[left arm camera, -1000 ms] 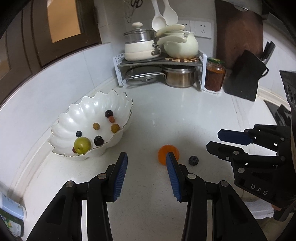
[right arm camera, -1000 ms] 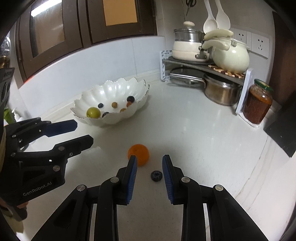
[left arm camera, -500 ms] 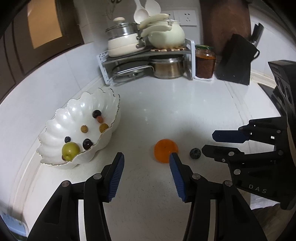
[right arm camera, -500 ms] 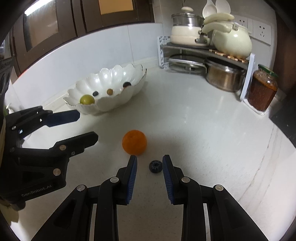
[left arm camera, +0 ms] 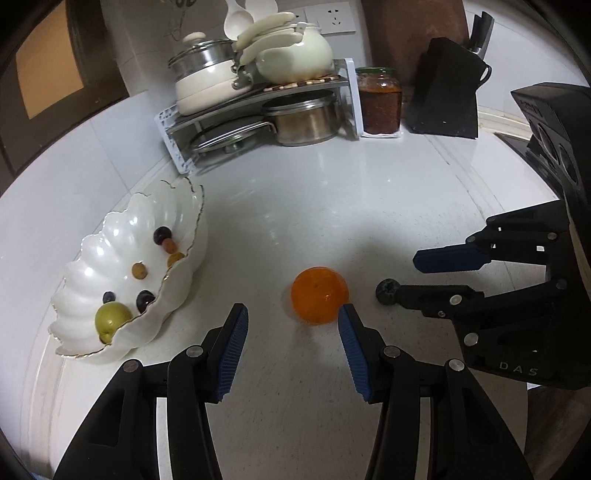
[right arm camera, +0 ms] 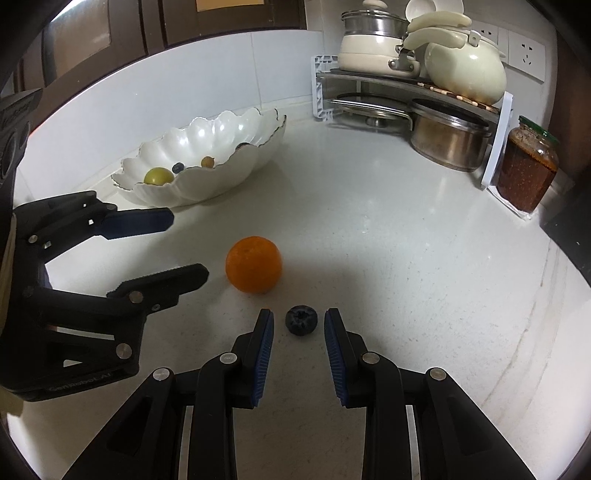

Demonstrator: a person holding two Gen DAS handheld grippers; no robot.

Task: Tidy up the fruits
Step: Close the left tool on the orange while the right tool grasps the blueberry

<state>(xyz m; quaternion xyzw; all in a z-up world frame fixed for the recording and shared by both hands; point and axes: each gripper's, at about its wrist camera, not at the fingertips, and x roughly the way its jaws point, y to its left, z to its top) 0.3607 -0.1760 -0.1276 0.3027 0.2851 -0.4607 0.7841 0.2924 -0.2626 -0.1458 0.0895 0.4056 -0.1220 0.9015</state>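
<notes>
**Two grippers low over an orange and a blueberry**

On the white bench [left arm camera: 369, 206] we see an orange [left arm camera: 319, 295] and, just beside it, a blueberry [right arm camera: 301, 319]. The left gripper [left arm camera: 291, 317] has just been widening its jaws; they stand open with nothing between them, the orange just ahead by the right tip. The right gripper [right arm camera: 299, 323] shows narrow jaws either side of the blueberry, not touching. Only the left view shows all the fruit in the scalloped bowl [left arm camera: 122, 236].

White countertop [left arm camera: 332, 206], tiled wall [right arm camera: 221, 70], dark cabinets [right arm camera: 92, 33], corner rack [left arm camera: 258, 107]
</notes>
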